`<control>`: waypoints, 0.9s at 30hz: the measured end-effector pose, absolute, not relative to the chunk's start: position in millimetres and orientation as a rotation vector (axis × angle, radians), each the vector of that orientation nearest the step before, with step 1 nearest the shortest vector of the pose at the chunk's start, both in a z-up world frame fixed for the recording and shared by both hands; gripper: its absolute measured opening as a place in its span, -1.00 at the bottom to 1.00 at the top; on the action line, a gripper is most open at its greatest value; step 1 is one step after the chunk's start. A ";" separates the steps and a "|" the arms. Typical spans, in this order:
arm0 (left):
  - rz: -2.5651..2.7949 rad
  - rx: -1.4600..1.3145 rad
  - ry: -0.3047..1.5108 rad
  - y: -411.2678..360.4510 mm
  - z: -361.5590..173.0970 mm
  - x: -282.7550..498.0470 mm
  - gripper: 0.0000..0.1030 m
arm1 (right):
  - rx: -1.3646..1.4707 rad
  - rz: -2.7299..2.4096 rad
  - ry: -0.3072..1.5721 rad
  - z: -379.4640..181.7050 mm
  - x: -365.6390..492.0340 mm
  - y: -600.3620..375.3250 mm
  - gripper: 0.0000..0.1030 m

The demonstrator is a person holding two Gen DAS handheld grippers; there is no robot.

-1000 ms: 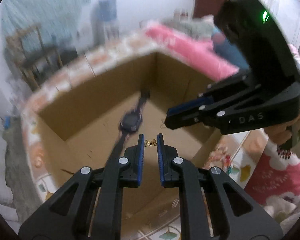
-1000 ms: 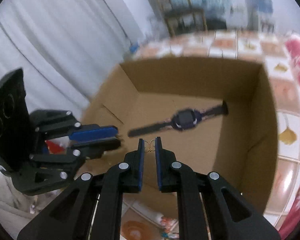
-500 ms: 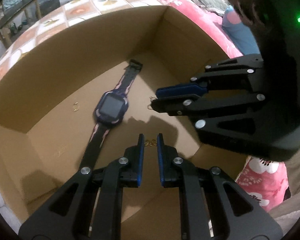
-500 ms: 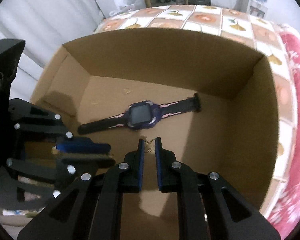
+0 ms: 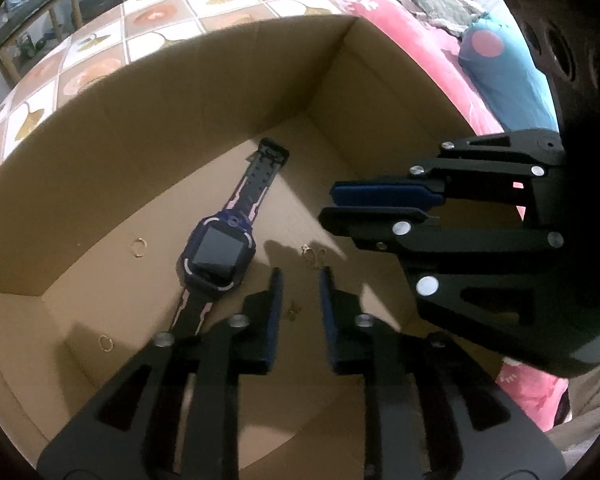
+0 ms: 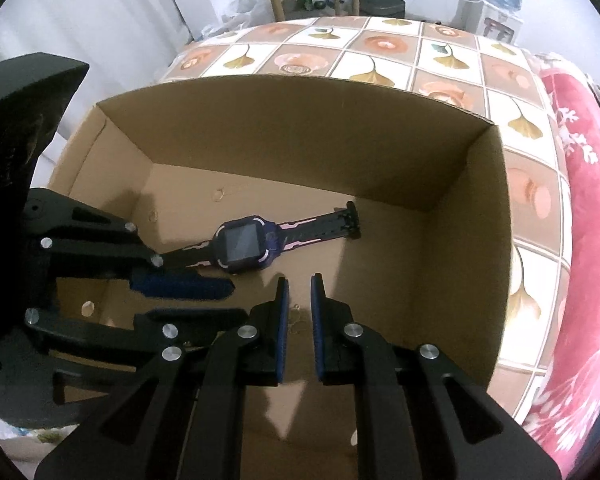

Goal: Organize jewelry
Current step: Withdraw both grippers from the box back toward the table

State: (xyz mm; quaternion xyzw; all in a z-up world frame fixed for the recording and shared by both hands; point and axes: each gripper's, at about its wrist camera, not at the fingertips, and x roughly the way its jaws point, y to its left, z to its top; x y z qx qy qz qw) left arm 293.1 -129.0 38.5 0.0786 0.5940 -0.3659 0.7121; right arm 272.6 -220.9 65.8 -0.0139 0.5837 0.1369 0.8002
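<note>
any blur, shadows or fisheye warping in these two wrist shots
Left wrist view: left gripper fingers slightly smeared, watch sharp, the cardboard box rim bowed. Right wrist view: crisp, gripper shadows on the box floor, frame corners dark.

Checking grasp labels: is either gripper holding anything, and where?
Left gripper: fingers opening, not pressing the small gold piece between them. Right gripper: nearly shut; a hold cannot be told.

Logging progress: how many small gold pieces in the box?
4 gold pieces: two left of the watch, one right of it, one between the left gripper's opening jaws; others may be hidden.
</note>
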 end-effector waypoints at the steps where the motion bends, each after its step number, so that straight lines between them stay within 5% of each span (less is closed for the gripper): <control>1: -0.807 0.173 1.308 -127.0 40.3 293.0 -0.54 | -0.028 0.290 1.244 67.0 272.1 -222.0 -0.77; 16: -0.679 0.095 0.796 -10.2 147.5 181.9 0.33 | 0.069 0.443 0.802 160.0 130.2 -234.3 -0.26; 27: -0.503 0.067 0.752 32.7 63.2 69.9 0.38 | 0.169 0.464 0.921 72.7 57.6 -193.0 -0.26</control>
